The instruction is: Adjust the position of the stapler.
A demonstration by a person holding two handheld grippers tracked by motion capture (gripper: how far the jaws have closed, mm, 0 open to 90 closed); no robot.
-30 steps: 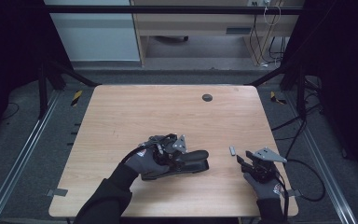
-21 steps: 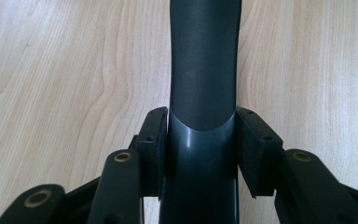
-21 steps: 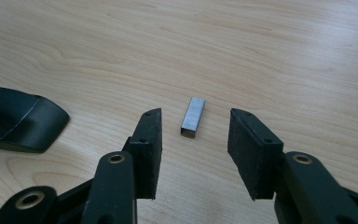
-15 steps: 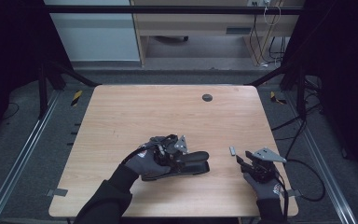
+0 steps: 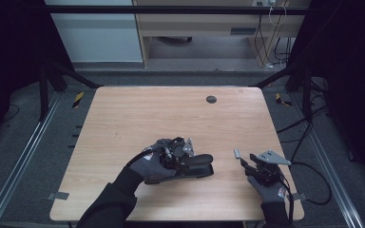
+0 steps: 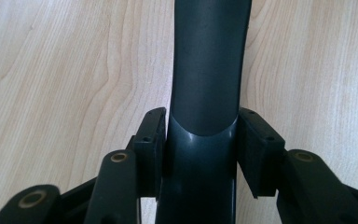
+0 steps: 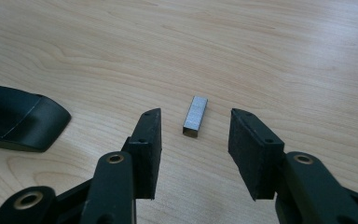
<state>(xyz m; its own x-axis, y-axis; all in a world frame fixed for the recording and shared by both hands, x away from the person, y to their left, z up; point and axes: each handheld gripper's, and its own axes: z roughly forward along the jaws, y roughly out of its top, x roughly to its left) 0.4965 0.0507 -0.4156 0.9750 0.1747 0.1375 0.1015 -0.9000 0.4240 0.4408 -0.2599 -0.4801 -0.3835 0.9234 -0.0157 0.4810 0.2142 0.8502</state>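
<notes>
A black stapler [image 5: 200, 165] lies on the wooden table [image 5: 171, 114], toward the front middle. My left gripper [image 5: 186, 160] is shut on the stapler body [image 6: 209, 70], both pads against its sides; its jaws have just been opening slightly with the stapler still between them. A gloved hand covers most of that gripper in the high view. A short grey strip of staples [image 7: 195, 115] lies flat on the wood, just ahead of my right gripper [image 7: 193, 140]. That gripper [image 5: 244, 160] stands open at the front right, its pads either side of the strip without touching it.
The stapler's rounded end [image 7: 18, 121] lies left of the right jaws. A dark round grommet [image 5: 211, 99] sits near the table's far edge. A black cable [image 5: 309, 180] trails off the right edge. Beyond the table stands a desk [image 5: 195, 23].
</notes>
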